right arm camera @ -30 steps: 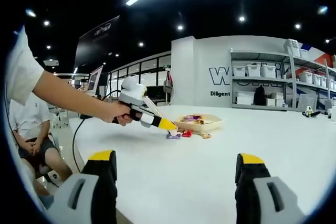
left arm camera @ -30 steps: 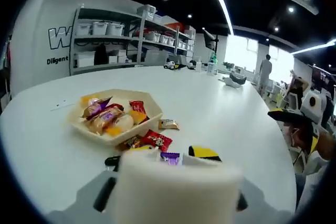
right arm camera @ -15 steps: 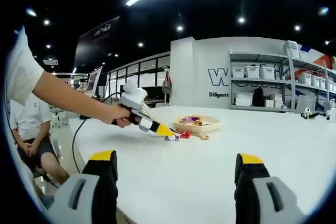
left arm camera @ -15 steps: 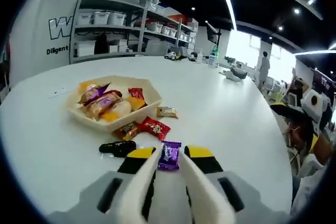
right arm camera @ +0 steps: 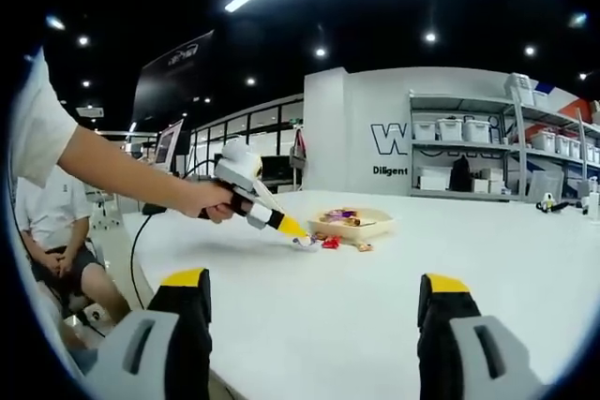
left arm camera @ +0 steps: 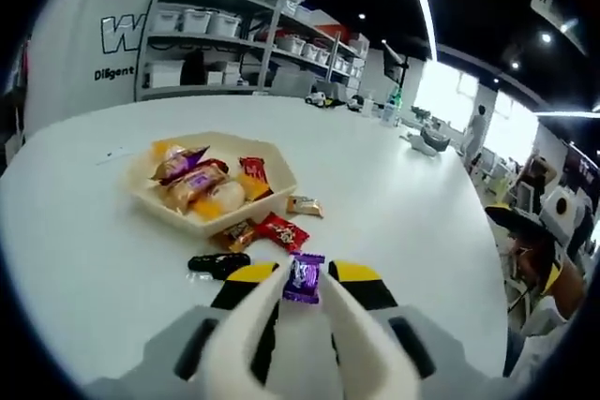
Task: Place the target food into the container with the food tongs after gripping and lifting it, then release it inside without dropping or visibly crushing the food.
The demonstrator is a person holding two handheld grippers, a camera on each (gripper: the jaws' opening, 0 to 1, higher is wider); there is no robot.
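I have the grip step in hand: my left gripper [left arm camera: 302, 280] squeezes a pair of cream plastic food tongs [left arm camera: 281, 325], and the tong tips are pinching a small purple-wrapped candy [left arm camera: 304, 277] right at their ends, straight ahead of my jaws. I cannot tell whether it has cleared the white round table [left arm camera: 412, 203] or rests on it. The shallow beige hexagonal tray [left arm camera: 272, 169], already holding several wrapped snacks, lies ahead and to the left of the tongs, beyond a red-wrapped candy [left arm camera: 282, 230] and a black-wrapped candy [left arm camera: 217, 263] loose on the table. My right gripper [right arm camera: 314, 316] hangs idle with its jaws spread wide, well back from the tray. Next, I judge, I must lift the candy, carry it forward-left over the tray rim, and ease my squeeze only once it sits low inside.
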